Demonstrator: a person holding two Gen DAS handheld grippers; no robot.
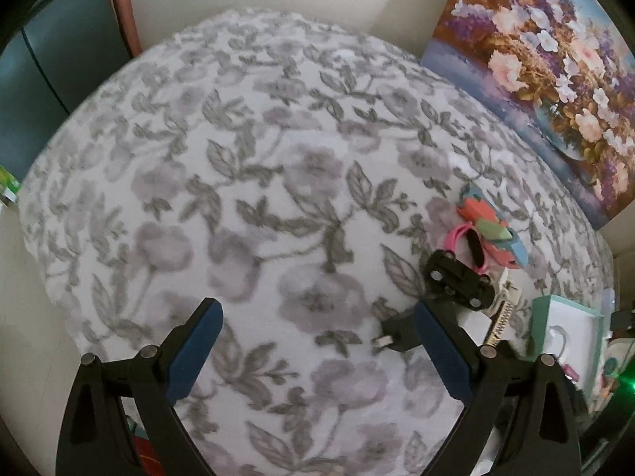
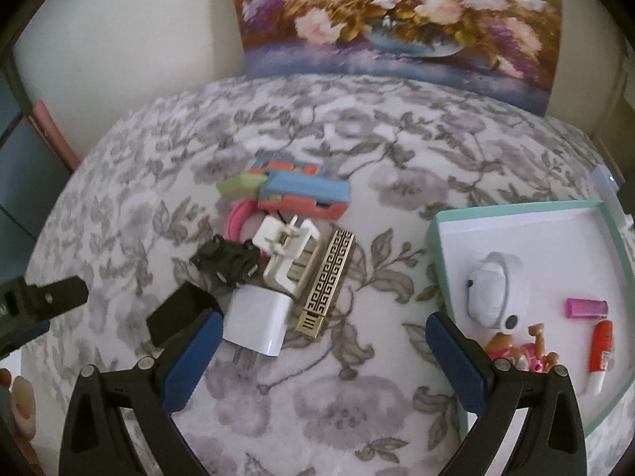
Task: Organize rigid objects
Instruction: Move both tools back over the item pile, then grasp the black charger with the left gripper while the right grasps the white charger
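soft flowery blanket [image 2: 317, 396] covers the bed, and a flower painting [image 2: 397, 20] leans behind it. white charger [image 2: 258, 321] sits at 7 o'clock in the pile, looking hard, light and smooth; grab its flat sides. right tongs [image 2: 321, 361] hover just above it, wide apart and empty. left tongs [image 1: 317, 357] are apart too. mint box [image 2: 607, 218] waits at 3 o'clock.

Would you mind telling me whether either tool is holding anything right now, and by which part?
Nothing is held. The left tool and the right tool are both open, with only the floral blanket showing between their fingers.
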